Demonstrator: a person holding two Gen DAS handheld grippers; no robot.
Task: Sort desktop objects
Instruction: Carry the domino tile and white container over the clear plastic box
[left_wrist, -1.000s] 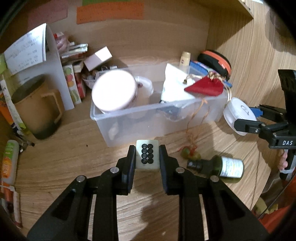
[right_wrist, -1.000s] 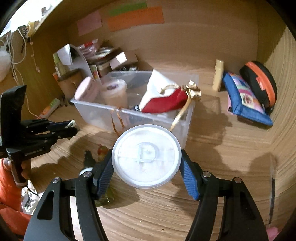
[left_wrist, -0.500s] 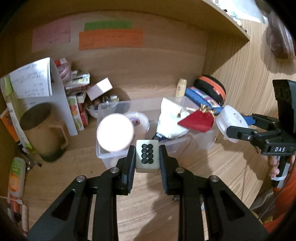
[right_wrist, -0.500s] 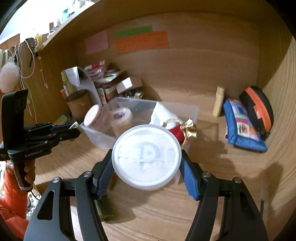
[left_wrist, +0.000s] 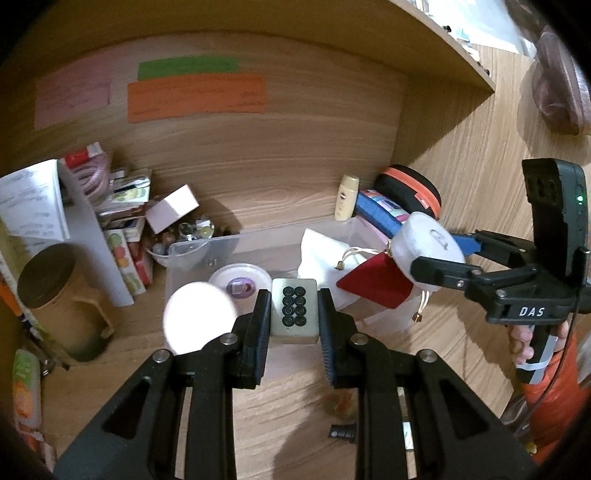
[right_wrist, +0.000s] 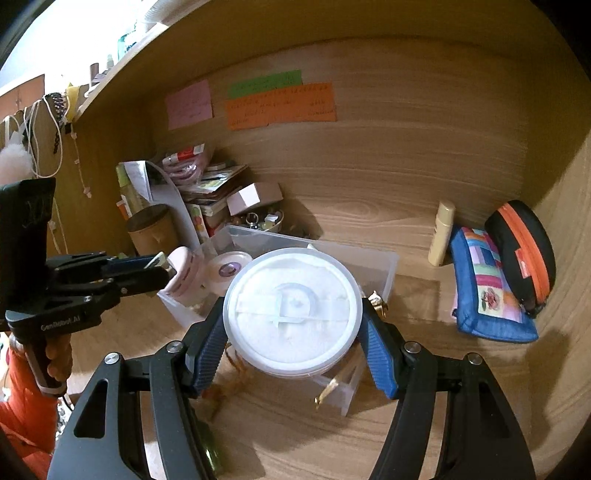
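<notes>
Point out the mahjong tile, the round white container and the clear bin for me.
mahjong tile (left_wrist: 294, 308): left wrist view, dotted face.
round white container (right_wrist: 291, 308): right wrist view, lid centre.
clear bin (right_wrist: 389, 267): right wrist view, right wall.

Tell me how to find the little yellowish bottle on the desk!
Look at the wooden back wall of the desk nook, then go to its right corner behind the clear plastic bin. The pale yellow bottle stands upright there, just left of the blue patchwork pouch. It is the only tall, slim, cream-coloured thing in that corner.
</notes>
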